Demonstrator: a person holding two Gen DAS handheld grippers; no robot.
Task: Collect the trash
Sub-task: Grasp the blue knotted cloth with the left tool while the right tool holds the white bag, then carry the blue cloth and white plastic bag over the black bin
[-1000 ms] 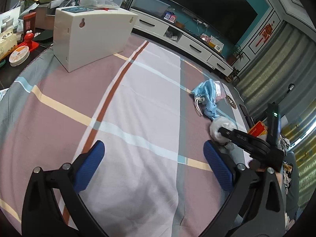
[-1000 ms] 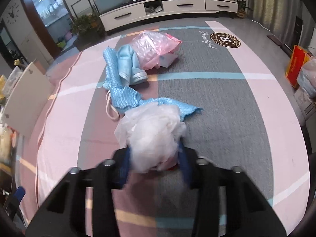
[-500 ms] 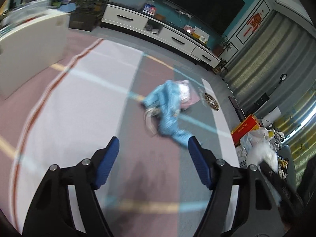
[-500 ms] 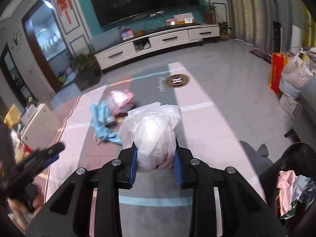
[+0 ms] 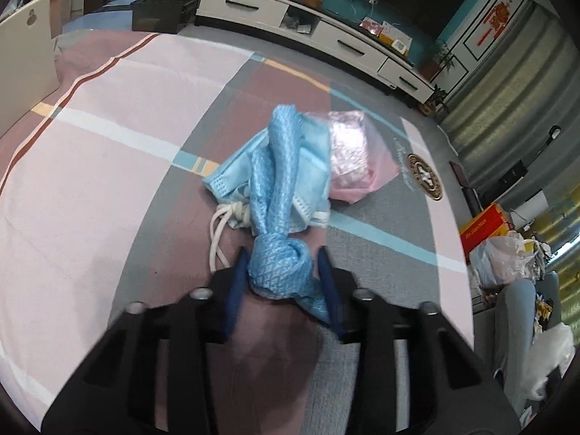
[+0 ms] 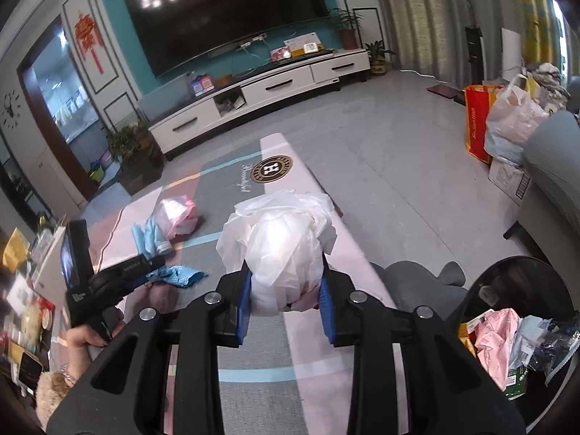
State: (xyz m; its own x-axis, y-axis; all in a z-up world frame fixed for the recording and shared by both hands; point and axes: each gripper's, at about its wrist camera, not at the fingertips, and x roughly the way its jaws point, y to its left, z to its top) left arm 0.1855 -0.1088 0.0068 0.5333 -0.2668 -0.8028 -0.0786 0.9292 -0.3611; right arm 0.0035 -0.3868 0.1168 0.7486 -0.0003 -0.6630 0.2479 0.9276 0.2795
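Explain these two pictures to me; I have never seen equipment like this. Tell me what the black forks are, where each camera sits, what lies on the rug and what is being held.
The black forks are two-finger grasping tools, one in each of a person's hands. Each carries a wide-angle camera looking forward along its fingers.

The left wrist view shows the left tool closed on a knotted blue cloth. Ahead on the patterned rug lie a blue face mask with white ear loops and a pink plastic bag.

The right wrist view shows the right tool gripping a crumpled white plastic bag, lifted off the rug. At lower right is a dark trash bin already holding scraps. At left you can see the person's hand on the other tool.
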